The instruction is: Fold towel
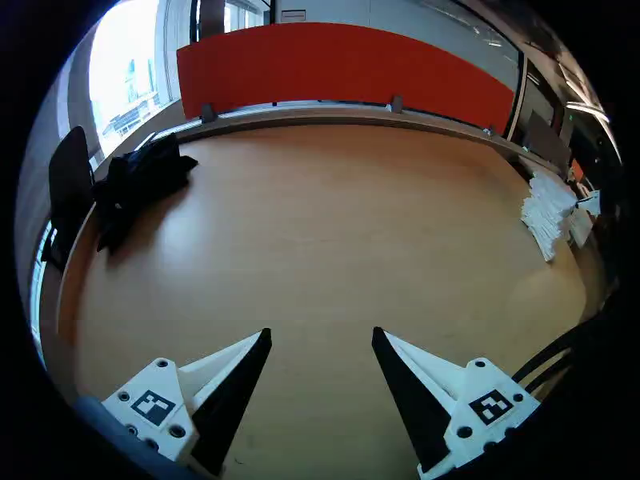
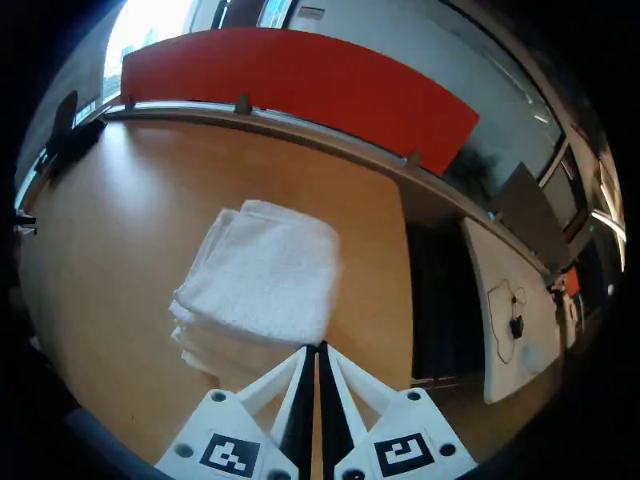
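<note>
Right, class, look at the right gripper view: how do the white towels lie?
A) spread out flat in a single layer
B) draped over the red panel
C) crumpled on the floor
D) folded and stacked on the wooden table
D: the white towels lie folded in a neat stack on the wooden table, just ahead of the right gripper, whose fingers are closed together.

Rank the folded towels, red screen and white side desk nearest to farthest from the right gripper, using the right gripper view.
1. folded towels, just ahead of the right gripper.
2. white side desk, to the right, across a gap.
3. red screen, across the back.
</note>
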